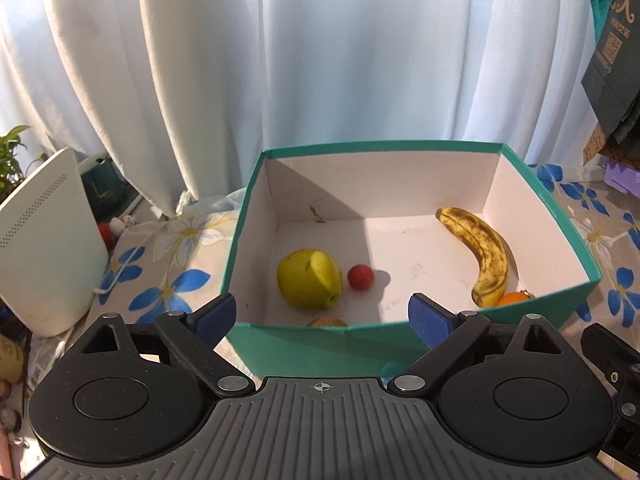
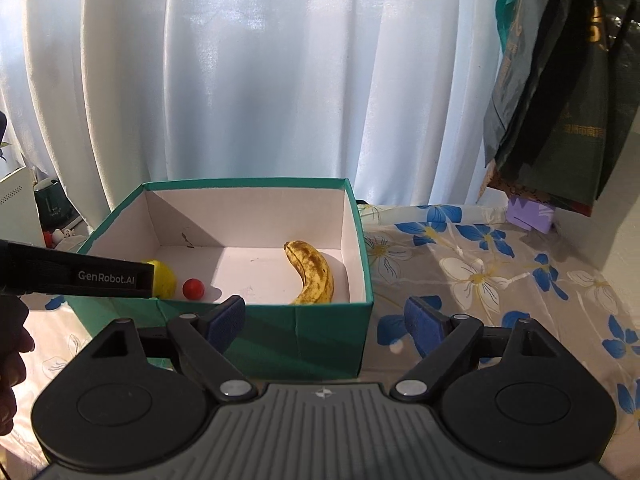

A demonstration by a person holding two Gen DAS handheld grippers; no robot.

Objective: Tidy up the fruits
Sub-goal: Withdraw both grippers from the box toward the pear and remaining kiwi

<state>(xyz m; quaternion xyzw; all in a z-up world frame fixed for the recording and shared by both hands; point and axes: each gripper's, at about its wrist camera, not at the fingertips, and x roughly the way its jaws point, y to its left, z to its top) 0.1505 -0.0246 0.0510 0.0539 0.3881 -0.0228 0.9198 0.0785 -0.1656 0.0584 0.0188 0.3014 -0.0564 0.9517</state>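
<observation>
Both grippers, left [image 1: 322, 314] and right [image 2: 324, 318], are held wide, empty; banana [image 1: 482, 258] by box [image 1: 320, 346] right wall judged soft, bruisable; mid-body grip advised.

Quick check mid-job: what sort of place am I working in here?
Most likely a home, at a table by a window. A floral tablecloth covers the table, white curtains hang sunlit behind it, and a potted plant and a white appliance stand alongside.
</observation>
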